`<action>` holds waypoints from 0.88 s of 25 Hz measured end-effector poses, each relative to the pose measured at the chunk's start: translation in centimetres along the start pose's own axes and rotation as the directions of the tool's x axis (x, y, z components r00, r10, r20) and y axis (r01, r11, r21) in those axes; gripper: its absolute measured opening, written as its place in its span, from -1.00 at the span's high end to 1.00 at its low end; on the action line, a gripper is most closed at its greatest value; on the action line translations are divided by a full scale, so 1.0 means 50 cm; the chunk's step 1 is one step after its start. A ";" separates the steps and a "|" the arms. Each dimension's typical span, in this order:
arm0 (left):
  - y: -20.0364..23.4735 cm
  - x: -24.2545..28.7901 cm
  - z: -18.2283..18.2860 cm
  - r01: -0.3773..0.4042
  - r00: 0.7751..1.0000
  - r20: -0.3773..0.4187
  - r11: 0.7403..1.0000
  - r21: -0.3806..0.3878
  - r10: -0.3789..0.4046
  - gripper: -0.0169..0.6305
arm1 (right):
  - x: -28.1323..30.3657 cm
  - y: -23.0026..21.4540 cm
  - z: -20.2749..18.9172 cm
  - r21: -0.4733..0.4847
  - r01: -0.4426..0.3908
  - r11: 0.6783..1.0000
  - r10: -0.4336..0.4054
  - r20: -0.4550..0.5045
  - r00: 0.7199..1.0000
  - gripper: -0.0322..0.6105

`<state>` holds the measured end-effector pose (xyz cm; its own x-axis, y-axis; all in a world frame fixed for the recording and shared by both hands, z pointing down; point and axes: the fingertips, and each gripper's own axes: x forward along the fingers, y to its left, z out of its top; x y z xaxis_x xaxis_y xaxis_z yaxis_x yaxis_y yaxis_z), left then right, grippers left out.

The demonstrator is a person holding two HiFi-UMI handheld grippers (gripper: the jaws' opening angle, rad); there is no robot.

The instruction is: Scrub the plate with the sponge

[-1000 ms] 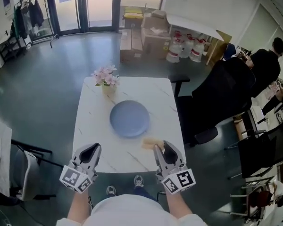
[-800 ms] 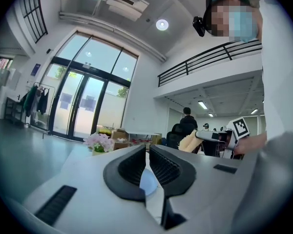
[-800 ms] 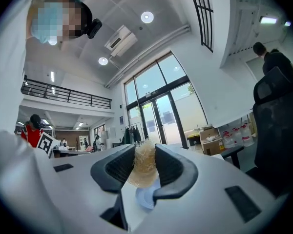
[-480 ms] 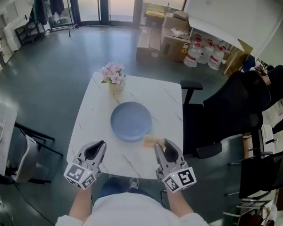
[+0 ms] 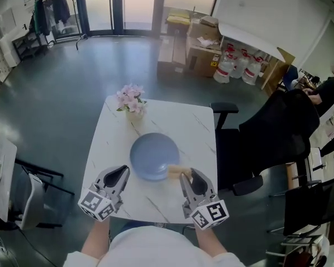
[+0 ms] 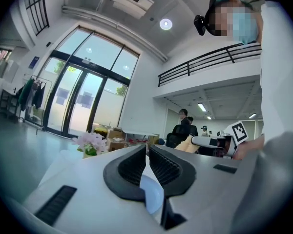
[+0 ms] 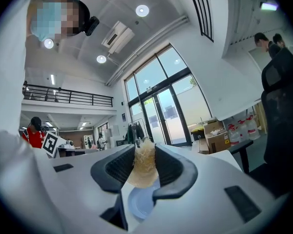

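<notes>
A round blue plate [image 5: 152, 154] lies in the middle of the white marble table [image 5: 172, 121]. My right gripper [image 5: 185, 174] is shut on a tan sponge [image 5: 176, 171], which sits at the plate's near right rim. In the right gripper view the sponge [image 7: 143, 165] fills the gap between the jaws, with the plate [image 7: 140, 204] below it. My left gripper [image 5: 122, 172] hovers at the plate's near left edge, jaws shut with nothing in them. The left gripper view shows the plate [image 6: 152, 193] through the narrow gap and the sponge [image 6: 187, 145] to the right.
A vase of pink flowers [image 5: 131, 99] stands at the table's far left corner. A black office chair [image 5: 270, 135] is close to the table's right side, another chair [image 5: 30, 193] to the left. Cardboard boxes [image 5: 203, 40] and water jugs line the far wall.
Both grippers have moved forward over the table toward the plate. The sponge in the right gripper now reaches the plate's near right rim.
</notes>
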<state>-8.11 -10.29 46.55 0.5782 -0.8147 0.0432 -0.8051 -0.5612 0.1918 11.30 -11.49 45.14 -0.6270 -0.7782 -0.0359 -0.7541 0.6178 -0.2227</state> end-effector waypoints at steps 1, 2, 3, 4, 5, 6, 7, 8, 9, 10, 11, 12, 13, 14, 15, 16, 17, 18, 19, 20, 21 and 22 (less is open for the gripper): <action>0.006 0.012 0.000 0.017 1.000 -0.004 1.000 0.008 -0.017 0.80 | 0.008 -0.003 -0.001 0.001 0.006 1.000 -0.006 0.000 1.000 0.48; 0.013 0.023 -0.001 0.028 1.000 -0.014 0.999 0.021 -0.028 0.80 | 0.015 -0.005 -0.001 0.002 0.011 1.000 -0.011 -0.001 1.000 0.48; 0.021 0.034 -0.004 0.035 0.999 -0.028 0.999 0.032 -0.034 0.80 | 0.022 -0.007 -0.003 0.002 0.017 1.000 -0.017 -0.003 1.000 0.48; 0.030 0.043 -0.007 0.039 0.998 -0.041 0.999 0.036 -0.038 0.80 | 0.029 -0.007 -0.006 0.003 0.022 1.000 -0.022 -0.005 1.000 0.48; 0.039 0.051 -0.010 0.041 0.998 -0.050 0.999 0.035 -0.039 0.80 | 0.034 -0.008 -0.009 0.003 0.026 1.000 -0.026 -0.007 1.000 0.48; 0.048 0.058 -0.014 0.043 0.997 -0.058 0.999 0.032 -0.041 0.80 | 0.039 -0.008 -0.013 0.004 0.029 1.000 -0.029 -0.010 1.000 0.48; 0.057 0.065 -0.020 0.045 0.997 -0.065 0.999 0.029 -0.043 0.80 | 0.044 -0.009 -0.016 0.004 0.032 0.999 -0.032 -0.014 0.999 0.48; 0.065 0.073 -0.026 0.046 0.996 -0.073 0.999 0.023 -0.045 0.80 | 0.049 -0.011 -0.019 0.005 0.035 0.999 -0.035 -0.017 0.999 0.48; 0.073 0.080 -0.031 0.047 0.996 -0.081 0.999 0.015 -0.045 0.80 | 0.053 -0.012 -0.021 0.007 0.038 0.999 -0.038 -0.019 0.999 0.48; 0.080 0.088 -0.036 0.046 0.995 -0.088 0.999 0.007 -0.045 0.80 | 0.057 -0.014 -0.022 0.010 0.042 0.999 -0.042 -0.021 0.999 0.48; 0.087 0.096 -0.040 0.045 0.995 -0.094 0.999 0.002 -0.045 0.80 | 0.060 -0.017 -0.024 0.012 0.046 0.999 -0.046 -0.023 0.999 0.48; 0.092 0.103 -0.045 0.045 0.994 -0.100 0.999 -0.003 -0.045 0.80 | 0.063 -0.021 -0.026 0.014 0.050 0.999 -0.050 -0.025 0.998 0.48; 0.098 0.109 -0.050 0.045 0.993 -0.105 0.999 -0.008 -0.046 0.80 | 0.066 -0.023 -0.029 0.015 0.054 0.998 -0.054 -0.028 0.998 0.48; 0.104 0.114 -0.056 0.044 0.993 -0.110 0.999 -0.016 -0.045 0.80 | 0.068 -0.025 -0.032 0.016 0.058 0.998 -0.058 -0.030 0.998 0.48; 0.111 0.119 -0.064 0.041 0.992 -0.116 0.999 -0.026 -0.044 0.80 | 0.071 -0.027 -0.035 0.017 0.063 0.998 -0.062 -0.033 0.998 0.48; 0.119 0.124 -0.072 0.037 0.991 -0.125 0.999 -0.036 -0.042 0.80 | 0.074 -0.030 -0.037 0.017 0.067 0.998 -0.066 -0.035 0.997 0.48; 0.127 0.128 -0.081 0.032 0.990 -0.137 0.998 -0.048 -0.038 0.80 | 0.077 -0.032 -0.039 0.018 0.070 0.997 -0.070 -0.038 0.997 0.48; 0.135 0.133 -0.093 0.025 0.988 -0.150 0.998 -0.061 -0.034 0.80 | 0.080 -0.034 -0.040 0.017 0.072 0.997 -0.072 -0.039 0.997 0.48; 0.145 0.136 -0.105 0.015 0.986 -0.165 0.997 -0.077 -0.028 0.80 | 0.083 -0.035 -0.041 0.017 0.074 0.997 -0.073 -0.041 0.997 0.48; 0.155 0.140 -0.119 0.002 0.983 -0.183 0.995 -0.095 -0.020 0.80 | 0.086 -0.036 -0.042 0.017 0.074 0.997 -0.073 -0.042 0.996 0.48; 0.165 0.144 -0.134 -0.012 0.979 -0.202 0.994 -0.113 -0.011 0.80 | 0.089 -0.035 -0.043 0.016 0.074 0.997 -0.073 -0.042 0.996 0.48; 0.175 0.147 -0.150 -0.026 0.975 -0.224 0.991 -0.129 -0.003 0.80 | 0.092 -0.035 -0.043 0.016 0.073 0.997 -0.072 -0.042 0.997 0.48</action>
<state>-9.92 -20.11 55.90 0.5957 -0.7595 0.2612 -0.7964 -0.5162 0.3152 9.32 -15.92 47.48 -0.5785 -0.8154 0.0211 -0.7947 0.5576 -0.2401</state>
